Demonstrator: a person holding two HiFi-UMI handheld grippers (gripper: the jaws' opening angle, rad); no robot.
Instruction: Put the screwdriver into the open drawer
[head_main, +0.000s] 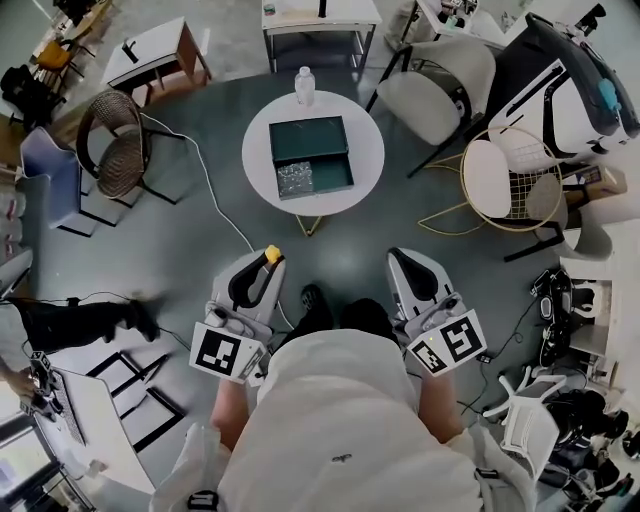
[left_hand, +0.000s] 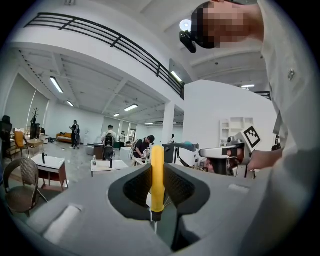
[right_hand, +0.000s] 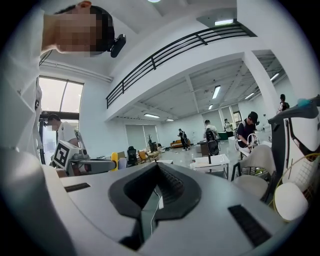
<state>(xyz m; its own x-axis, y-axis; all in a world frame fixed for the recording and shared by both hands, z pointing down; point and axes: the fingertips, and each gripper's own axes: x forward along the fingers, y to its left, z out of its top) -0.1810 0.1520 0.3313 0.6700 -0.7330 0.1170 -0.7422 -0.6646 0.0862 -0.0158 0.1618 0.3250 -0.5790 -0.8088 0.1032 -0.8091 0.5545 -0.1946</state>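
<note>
Screwdriver (left_hand: 157, 180) clamped in left gripper's (left_hand: 158, 192) jaws

Screwdriver (left_hand: 157, 175) handle smooth plastic; drawer (head_main: 311, 140) matt; table (head_main: 366, 140) smooth.

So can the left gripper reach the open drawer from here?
Probably not yet: the left gripper, shut on the screwdriver, is well short of the drawer on the table. Only floor lies between.

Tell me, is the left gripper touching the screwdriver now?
Touching. In the left gripper view, the left gripper has its jaws shut on the yellow handle of the screwdriver.
</note>
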